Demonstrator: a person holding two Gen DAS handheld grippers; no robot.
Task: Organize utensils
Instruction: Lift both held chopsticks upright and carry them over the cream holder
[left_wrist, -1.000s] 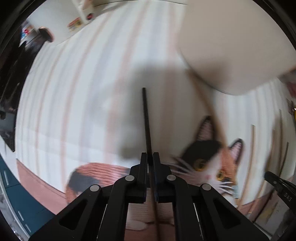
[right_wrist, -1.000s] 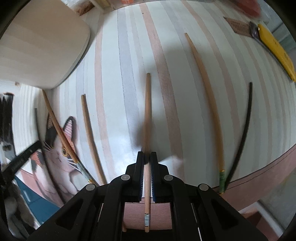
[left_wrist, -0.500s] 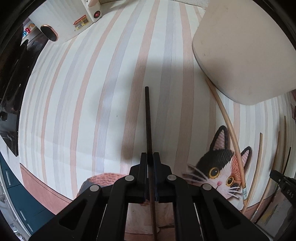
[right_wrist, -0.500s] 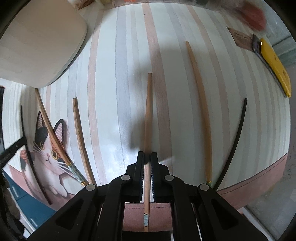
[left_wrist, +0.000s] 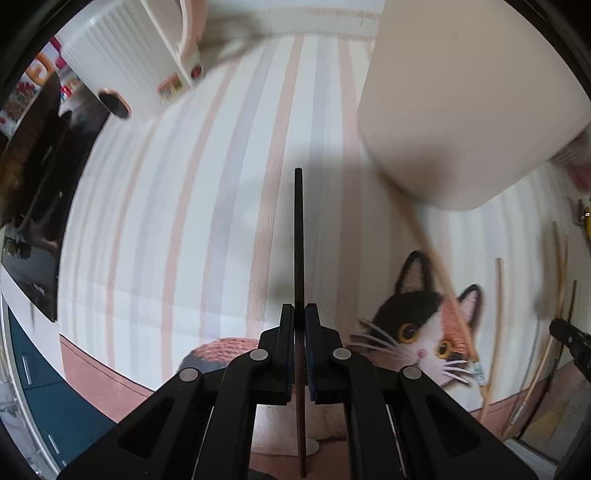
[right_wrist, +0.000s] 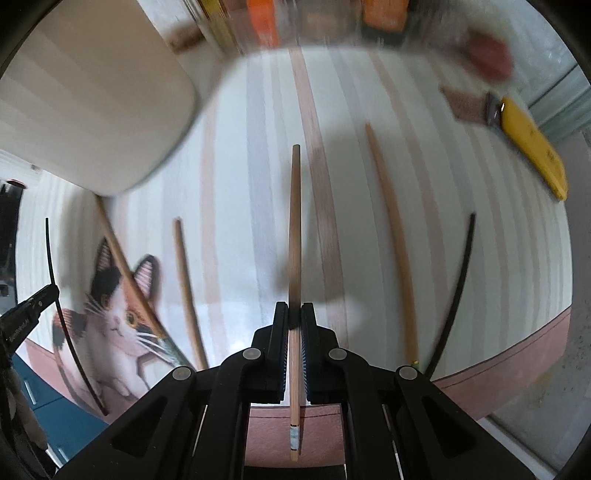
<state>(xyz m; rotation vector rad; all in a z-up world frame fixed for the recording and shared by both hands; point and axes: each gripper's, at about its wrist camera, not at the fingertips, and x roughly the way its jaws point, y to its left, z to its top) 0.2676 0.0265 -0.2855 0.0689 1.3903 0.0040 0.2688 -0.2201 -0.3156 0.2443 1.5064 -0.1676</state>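
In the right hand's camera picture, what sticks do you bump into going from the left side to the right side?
thin black chopstick → wooden chopstick across the cat picture → short wooden chopstick → wooden chopstick held in the right gripper → long wooden chopstick → black chopstick

text: none legible | sticker (left_wrist: 170, 88) on white appliance (left_wrist: 122, 55): blurred
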